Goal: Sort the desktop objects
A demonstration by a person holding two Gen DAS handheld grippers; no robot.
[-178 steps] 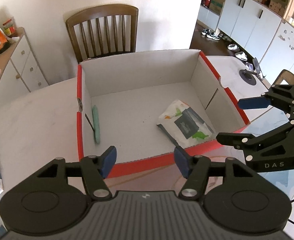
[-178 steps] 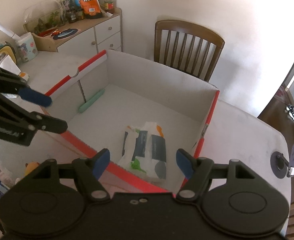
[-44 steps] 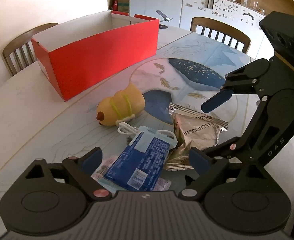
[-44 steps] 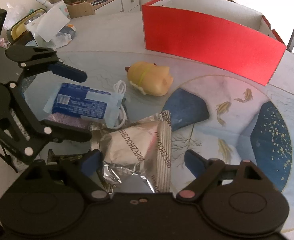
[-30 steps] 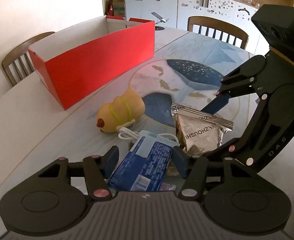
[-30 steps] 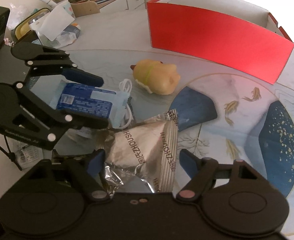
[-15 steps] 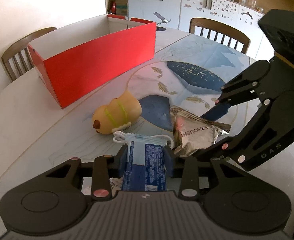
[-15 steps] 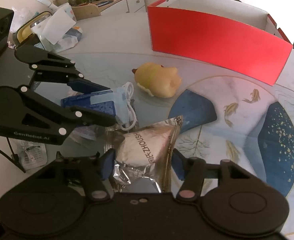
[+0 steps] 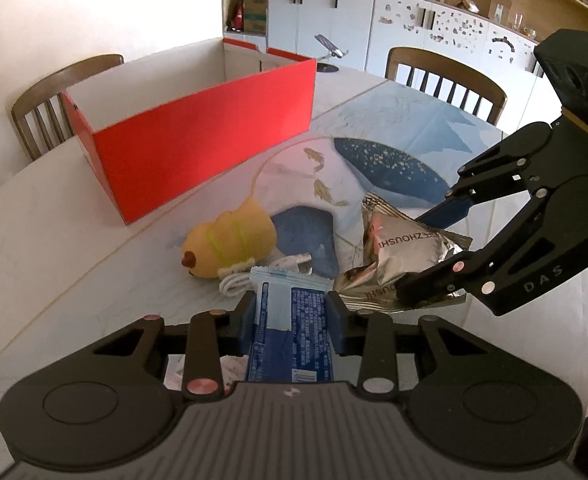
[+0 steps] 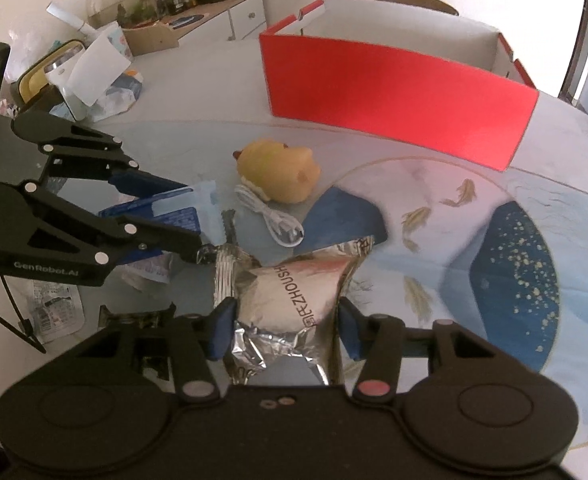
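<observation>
On table | left gripper (image 9: 289, 316) clamps blue packet (image 9: 289, 332) | right gripper (image 10: 283, 326) closing on silver pouch (image 10: 294, 292) (pads touching)

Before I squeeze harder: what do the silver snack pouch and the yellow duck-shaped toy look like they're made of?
Silver snack pouch: thin metallised foil or film, shiny, sharply creased and crinkled between the right claw, whose jaws are closing on it. Yellow duck-shaped toy: probably soft rubber or vinyl, matte and smoothly rounded; its softness can't be confirmed.

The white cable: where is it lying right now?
In the right wrist view the white cable lies coiled on the table, just in front of the yellow duck toy, between the blue packet and the silver pouch.
</observation>
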